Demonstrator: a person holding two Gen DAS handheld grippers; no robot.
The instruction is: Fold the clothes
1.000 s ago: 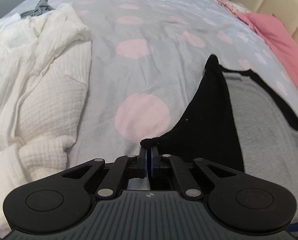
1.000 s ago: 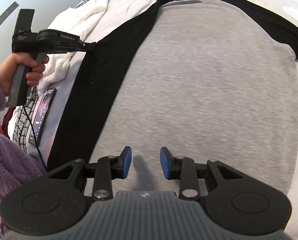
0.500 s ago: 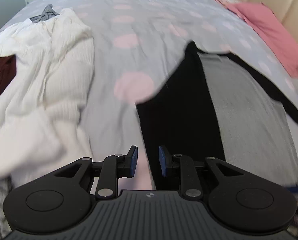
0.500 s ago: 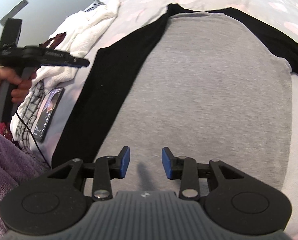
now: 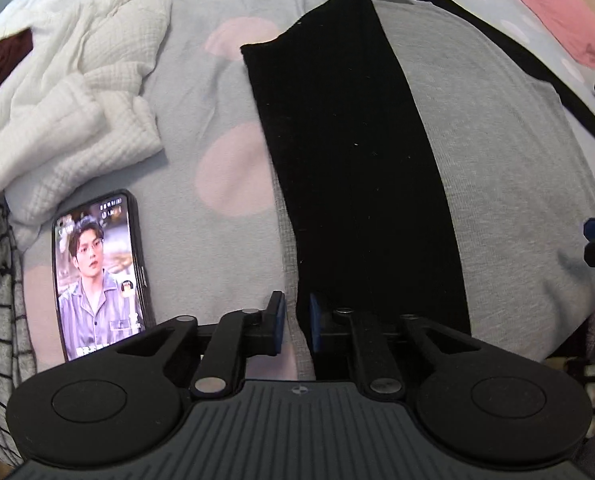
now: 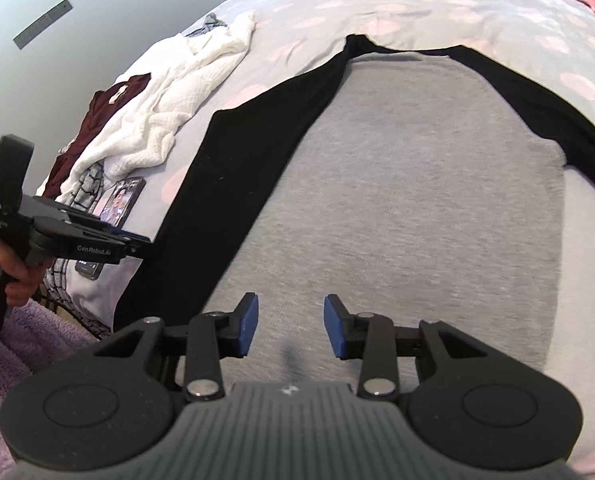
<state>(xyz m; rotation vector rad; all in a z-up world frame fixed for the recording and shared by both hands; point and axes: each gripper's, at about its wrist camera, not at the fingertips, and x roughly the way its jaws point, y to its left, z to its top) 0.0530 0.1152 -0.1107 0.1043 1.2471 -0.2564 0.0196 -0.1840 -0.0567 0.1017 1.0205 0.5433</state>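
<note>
On the bed (image 5: 225, 92), black sleeve (image 5: 349, 152) released, now flat

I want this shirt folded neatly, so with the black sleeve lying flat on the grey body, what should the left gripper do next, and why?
Probably finish pinching the near hem. The left gripper sits at the near edge of the black sleeve, its jaws closing with the sleeve's edge between them, not yet pressed. The right gripper hovers open over the grey shirt body, so both could then lift that end together.
</note>
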